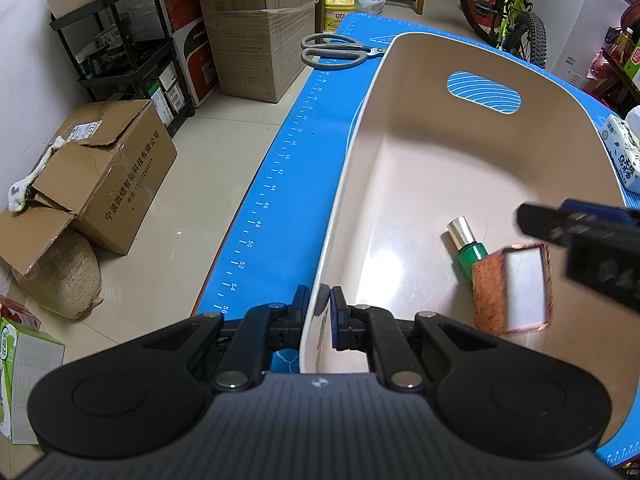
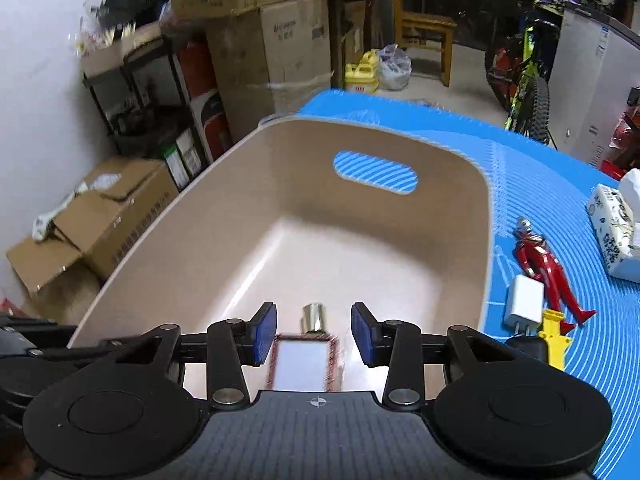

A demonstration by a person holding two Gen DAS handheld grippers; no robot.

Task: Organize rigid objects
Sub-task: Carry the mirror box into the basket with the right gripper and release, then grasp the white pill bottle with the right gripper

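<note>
A beige plastic bin [image 1: 360,128] stands on the blue mat. My left gripper [image 1: 320,304] is shut on its near rim, one pad inside the wall and one outside. Inside the bin lie a green bottle with a silver cap [image 1: 470,254] and a small reddish-brown box with a white face [image 1: 516,292], which looks blurred. My right gripper [image 2: 314,328] hangs open over the bin's near end. The box [image 2: 302,364] shows just below and between its blue pads, clear of both. The bottle's cap [image 2: 315,317] sits beyond it. The right gripper [image 1: 536,222] also enters the left wrist view from the right.
Grey scissors [image 1: 336,51] lie on the mat beyond the bin's far left corner. Right of the bin lie a red toy figure [image 2: 540,264], a white charger [image 2: 523,304], a yellow piece [image 2: 554,338] and a tissue pack [image 2: 612,232]. Cardboard boxes and a shelf stand on the floor to the left.
</note>
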